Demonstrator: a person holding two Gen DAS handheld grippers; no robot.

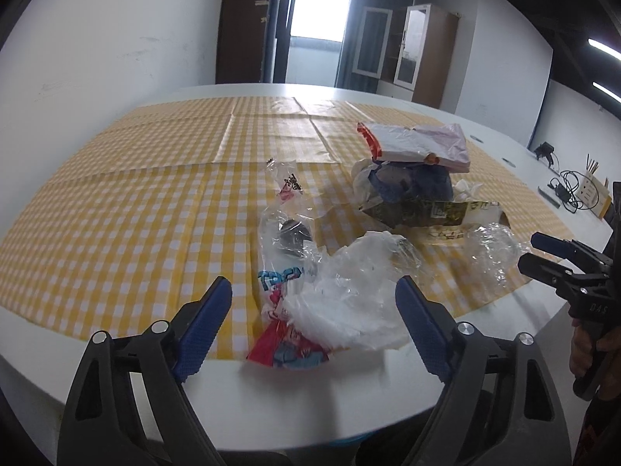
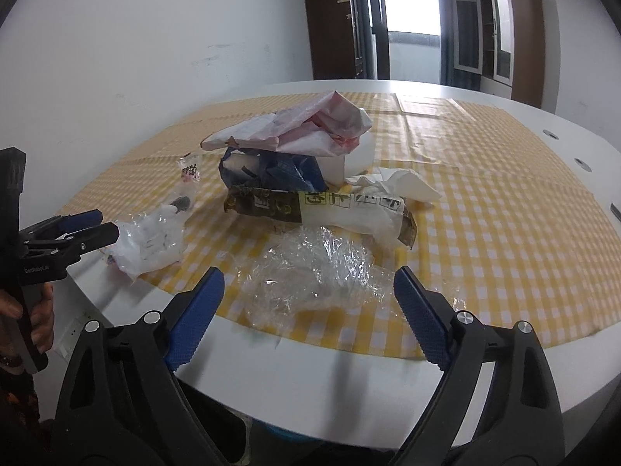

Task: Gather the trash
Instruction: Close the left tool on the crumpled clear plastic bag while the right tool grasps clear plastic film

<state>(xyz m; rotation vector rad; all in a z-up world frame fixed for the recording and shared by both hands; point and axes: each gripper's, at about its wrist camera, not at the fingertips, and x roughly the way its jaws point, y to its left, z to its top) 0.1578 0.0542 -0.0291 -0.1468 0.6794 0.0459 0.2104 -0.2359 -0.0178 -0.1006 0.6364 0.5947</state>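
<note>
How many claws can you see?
2. The left claw is open in front of the white plastic bag; the right claw is open in front of the crumpled clear wrap. Neither holds anything.

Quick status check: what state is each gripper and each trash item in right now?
left gripper: open, empty
right gripper: open, empty
clear plastic wrap: crumpled, on cloth
white plastic bag: crumpled, untouched
printed wrapper: lying flat
pink-white bag: atop pile
</note>
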